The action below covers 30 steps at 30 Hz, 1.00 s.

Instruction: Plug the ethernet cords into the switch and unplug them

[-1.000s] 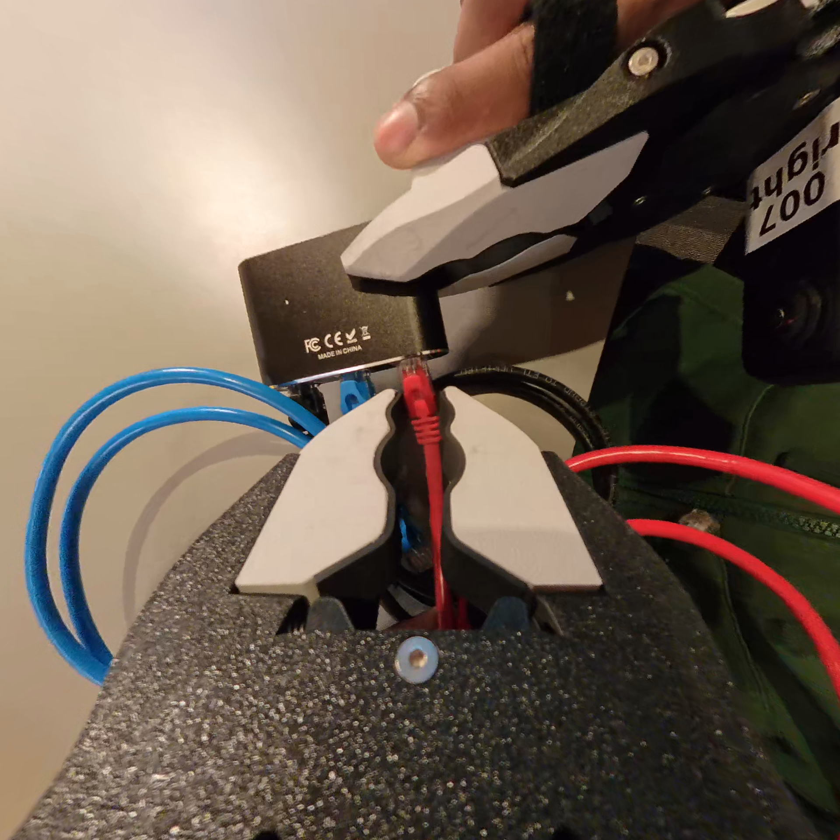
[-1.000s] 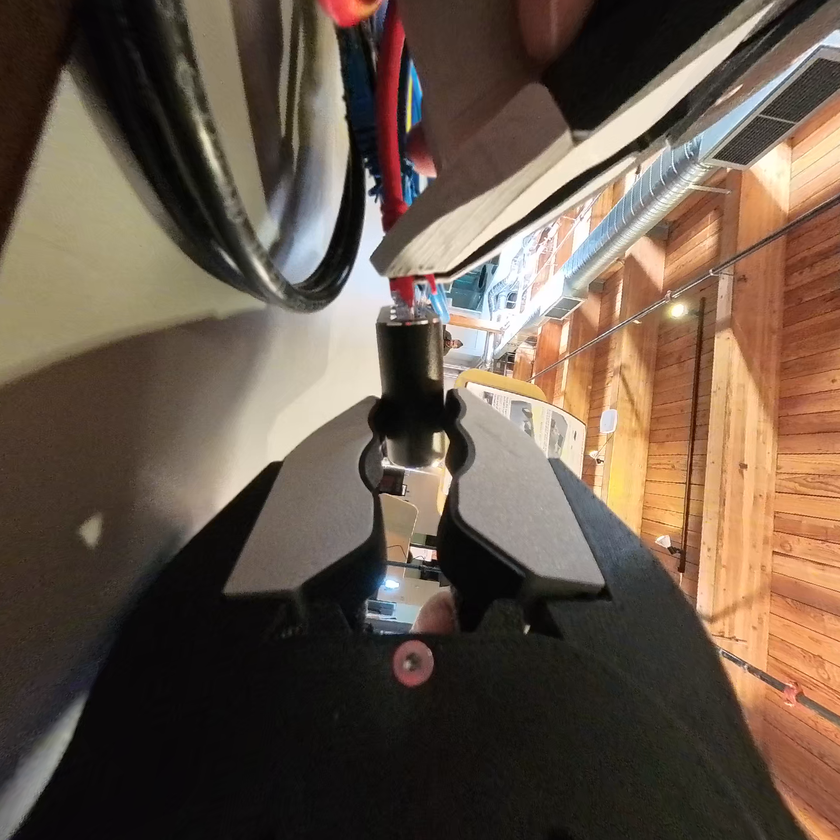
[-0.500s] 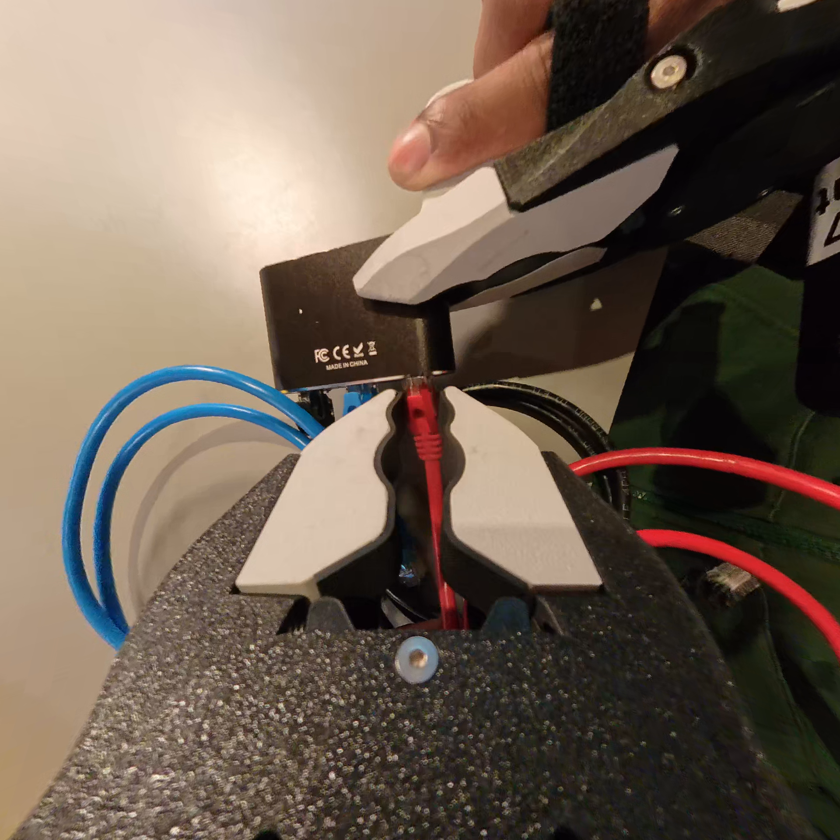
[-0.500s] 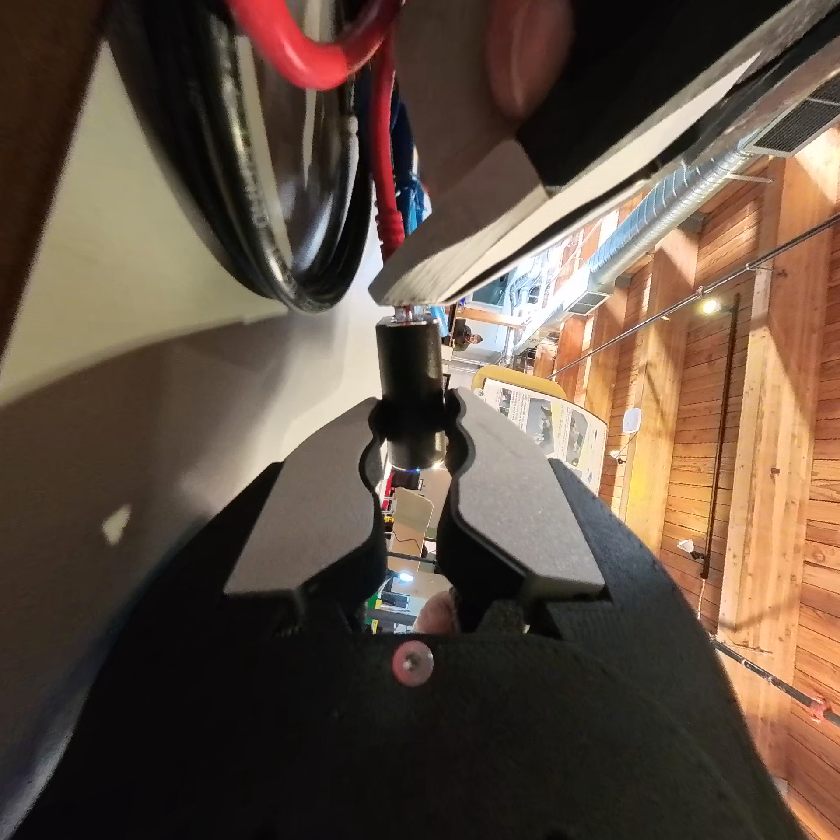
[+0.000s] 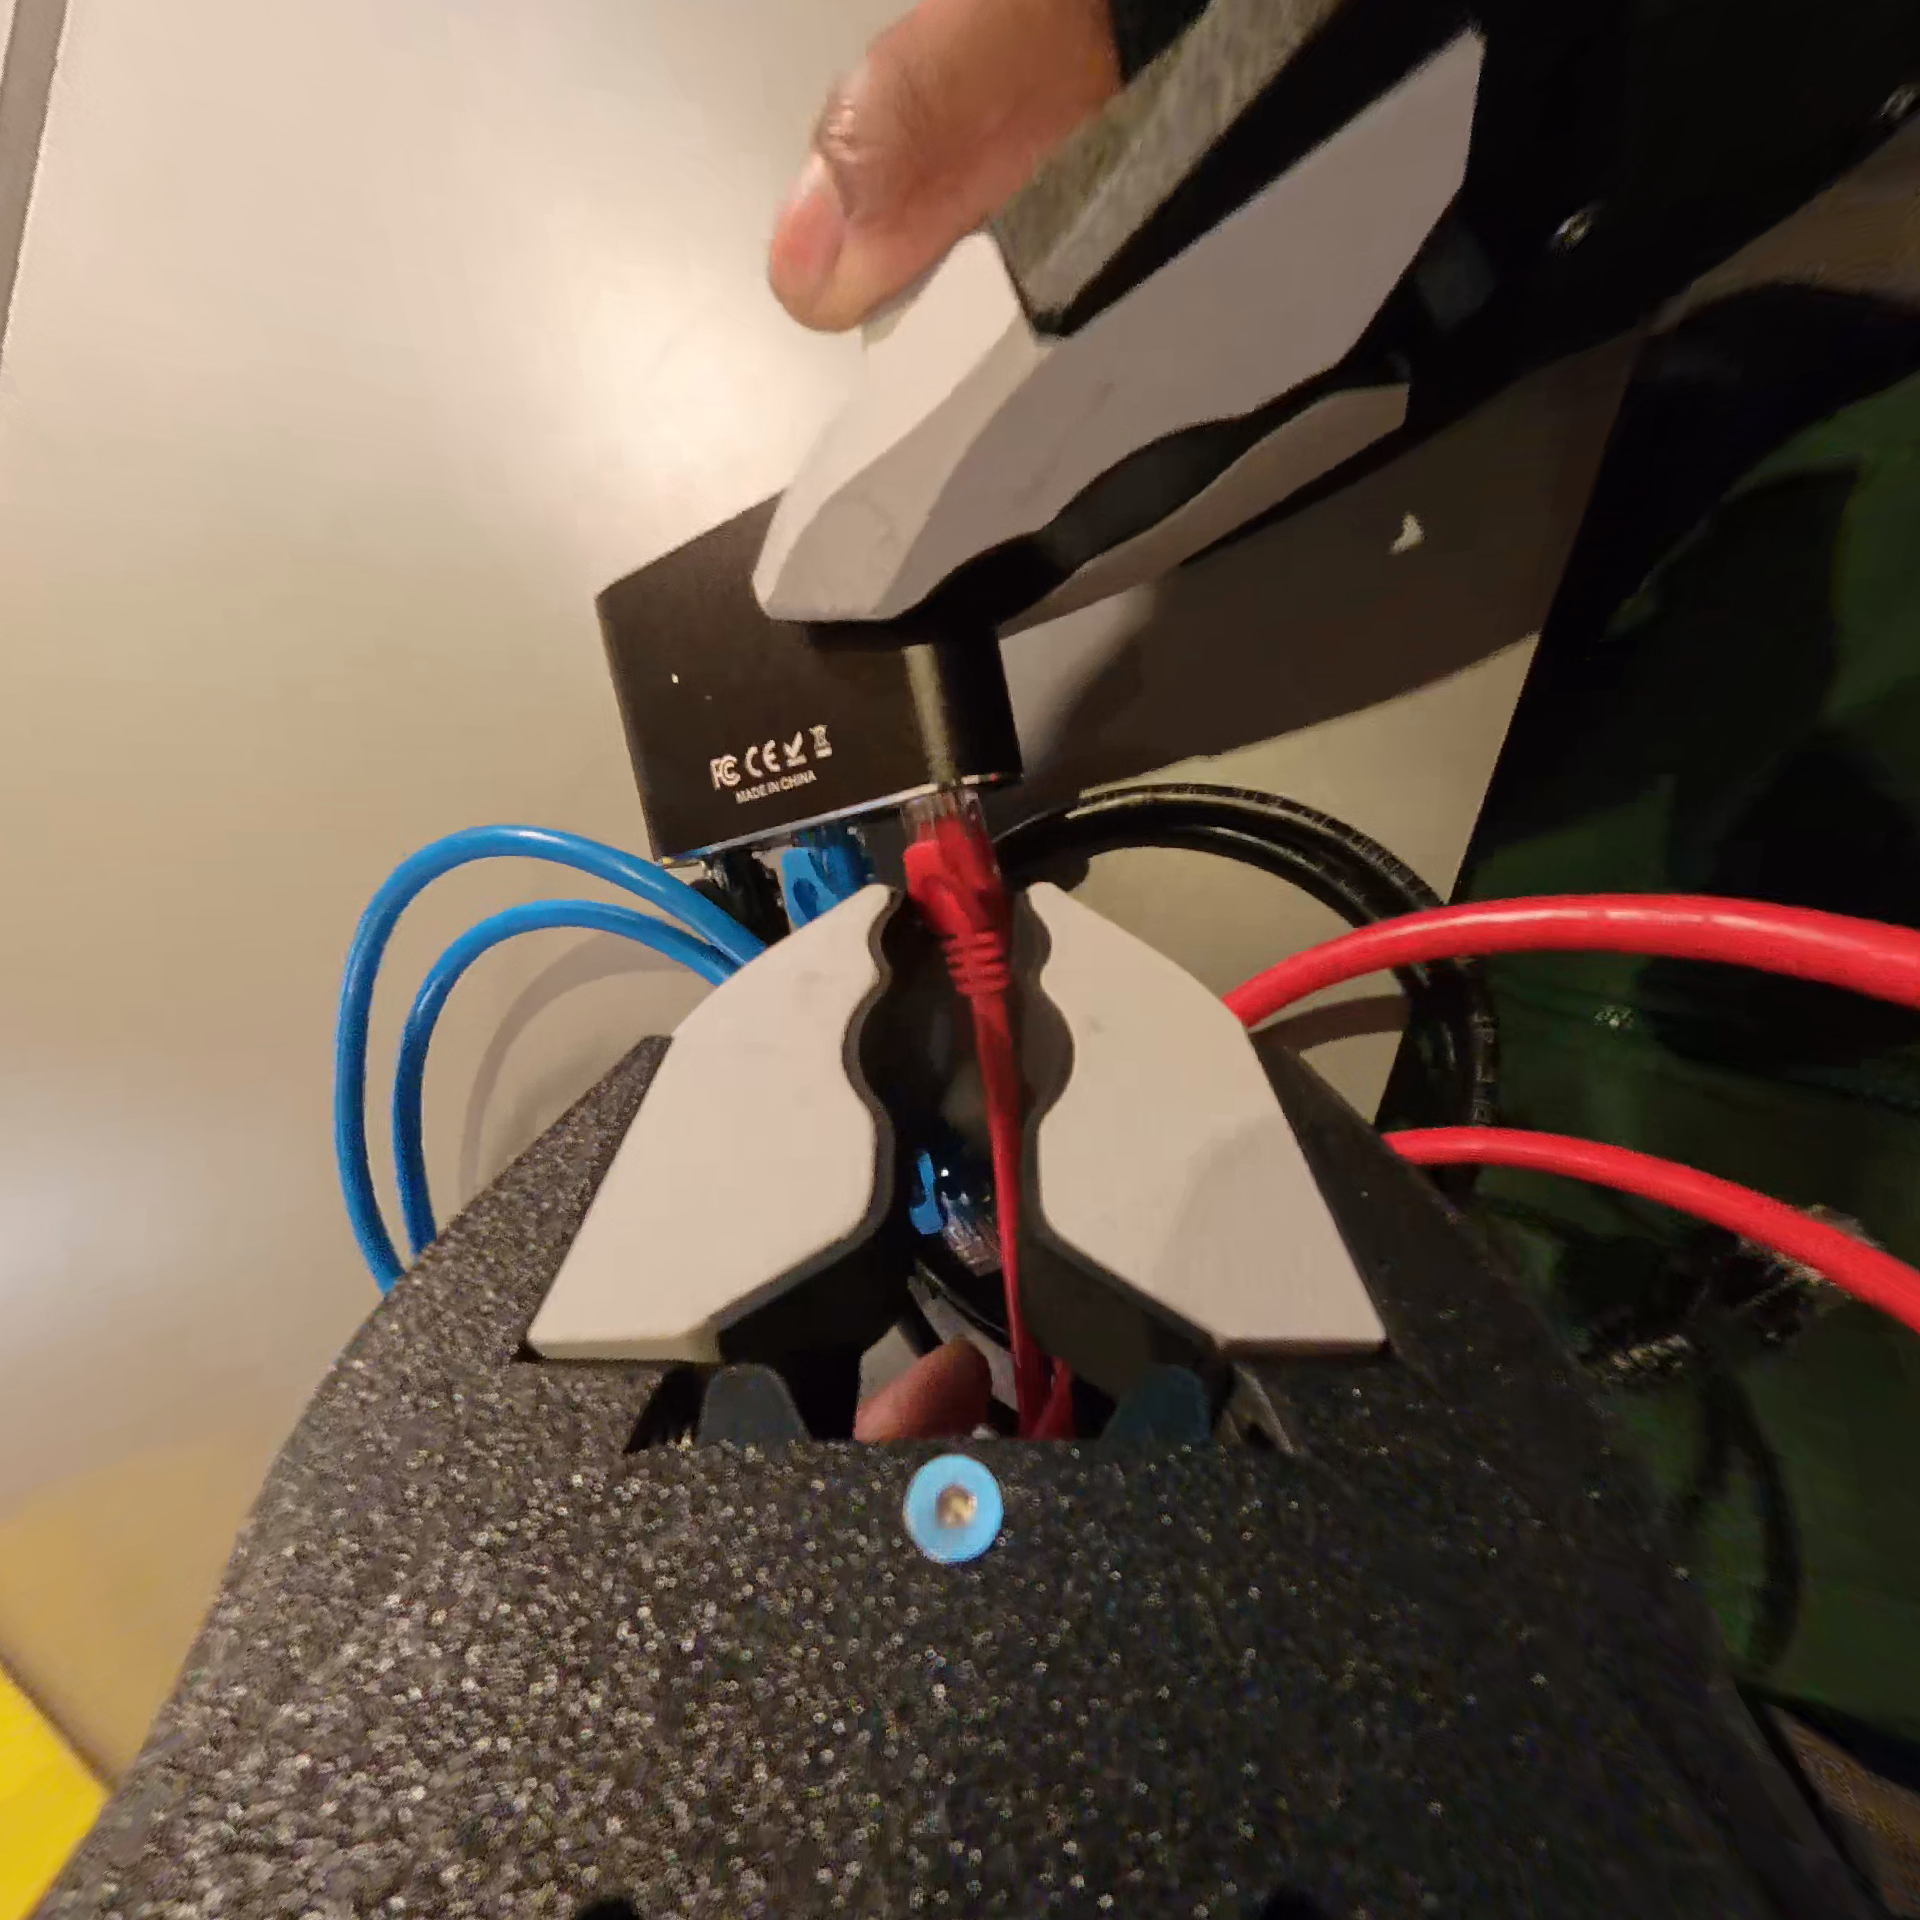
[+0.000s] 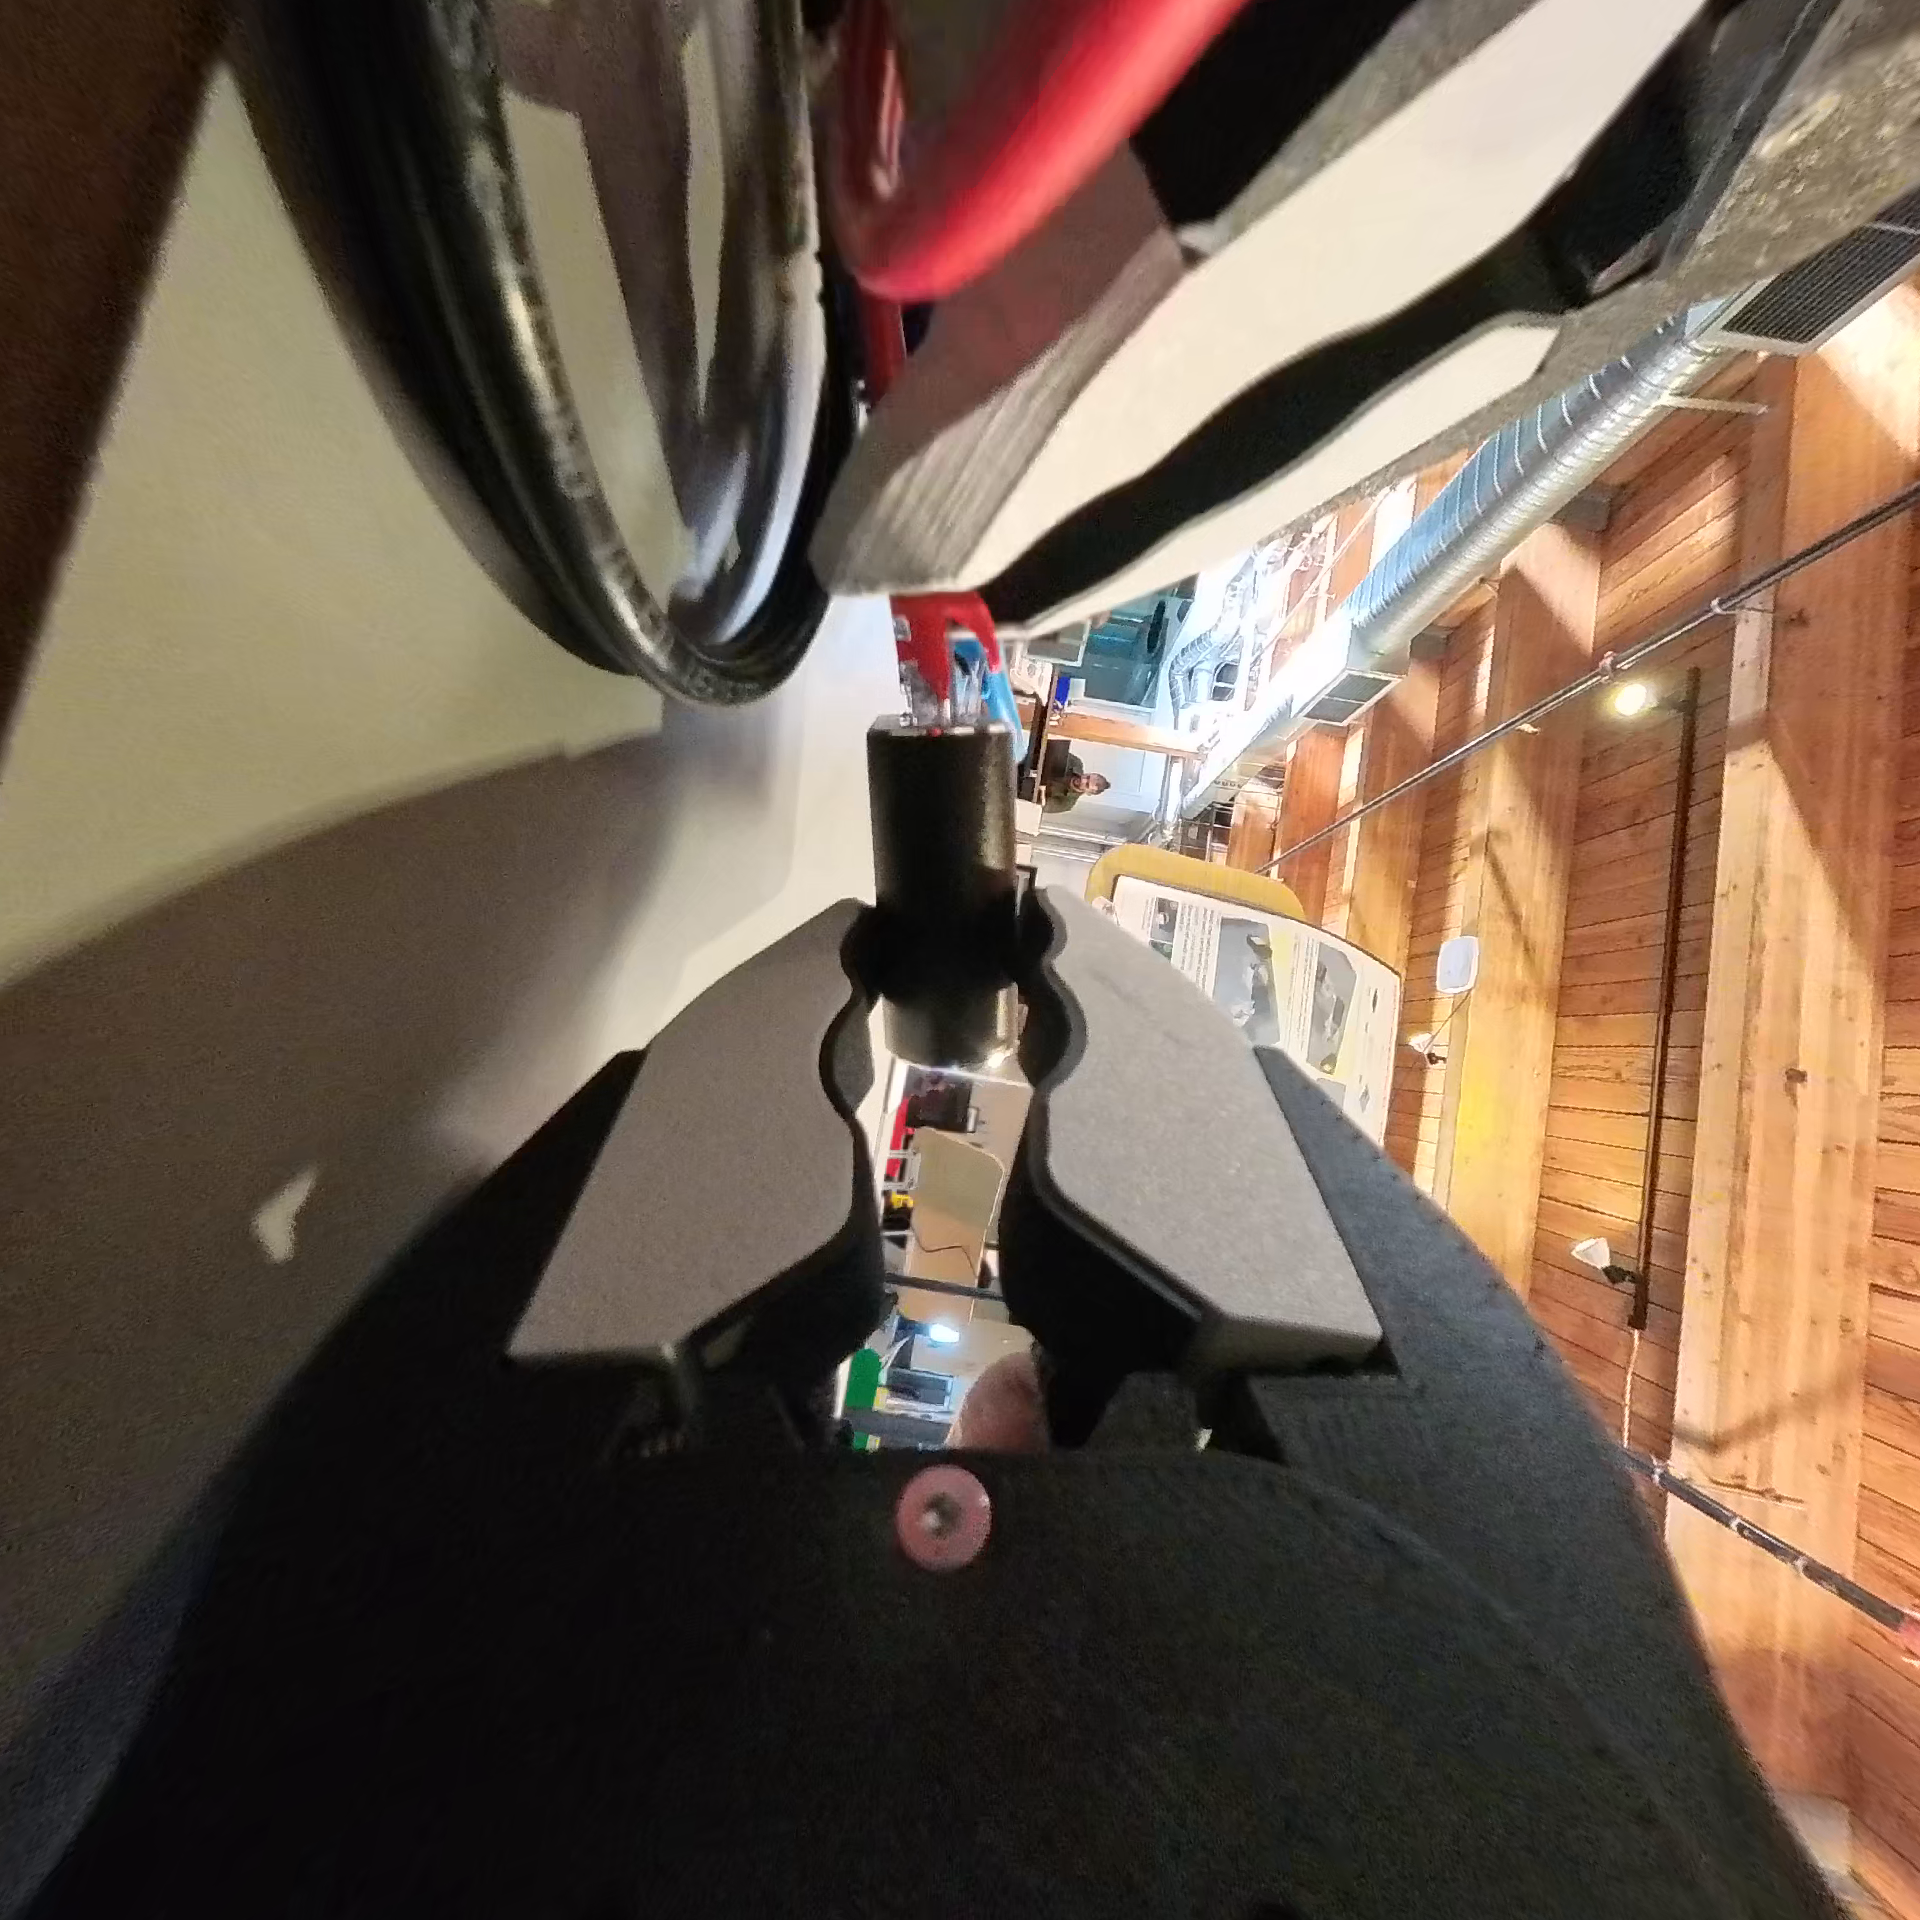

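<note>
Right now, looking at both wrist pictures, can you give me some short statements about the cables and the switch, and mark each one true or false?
1. The left gripper holds a red cable. True.
2. The right gripper is open and holds nothing. False: its jaws are shut on the black switch.
3. The switch lies flat on the table. False: it is held up in the air.
4. A blue cable loops at the left of the switch. True.

Speckled black claw (image 5: 951, 925) bodies, grey scalloped pads (image 5: 758, 1091), blue-ringed screw (image 5: 953, 1508), green sleeve (image 5: 1714, 727)
</note>
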{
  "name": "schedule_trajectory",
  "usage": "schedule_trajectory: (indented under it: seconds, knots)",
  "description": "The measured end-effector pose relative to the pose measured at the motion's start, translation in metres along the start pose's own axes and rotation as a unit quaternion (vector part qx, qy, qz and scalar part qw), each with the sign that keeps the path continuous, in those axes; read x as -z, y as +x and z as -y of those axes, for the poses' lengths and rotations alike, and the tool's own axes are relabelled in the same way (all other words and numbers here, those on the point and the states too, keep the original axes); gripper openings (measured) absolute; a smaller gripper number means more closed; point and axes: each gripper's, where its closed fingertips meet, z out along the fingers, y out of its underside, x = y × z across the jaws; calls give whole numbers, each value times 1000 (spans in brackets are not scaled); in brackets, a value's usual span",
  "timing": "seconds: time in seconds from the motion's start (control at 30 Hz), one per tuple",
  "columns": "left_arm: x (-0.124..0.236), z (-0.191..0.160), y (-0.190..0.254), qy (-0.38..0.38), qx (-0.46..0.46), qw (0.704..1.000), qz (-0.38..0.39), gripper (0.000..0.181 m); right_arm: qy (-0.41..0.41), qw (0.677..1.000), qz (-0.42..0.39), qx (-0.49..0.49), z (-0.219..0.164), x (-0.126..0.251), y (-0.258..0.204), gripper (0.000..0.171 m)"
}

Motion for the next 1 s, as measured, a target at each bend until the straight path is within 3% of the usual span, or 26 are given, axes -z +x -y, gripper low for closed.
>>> schedule_trajectory:
  seconds: [0.23, 0.53, 0.8, 1.0]
  knots:
    - [-3, -3, -1, -31, -27, 999, 20, 18, -4, 1000, -2, 8, 0, 0, -1, 25]
    - [-4, 4, -7, 8, -5, 1000, -3, 14, -6, 1000, -4, 0, 0, 2, 2, 24]
    - [-8, 7, -13, 6, -7, 999, 32, 16, -25, 1000, 7, -17, -8, -3, -1, 25]
    - [37, 40, -41, 139, 10, 983, 118, 23, -35, 999, 11, -27, -13, -4, -2, 25]
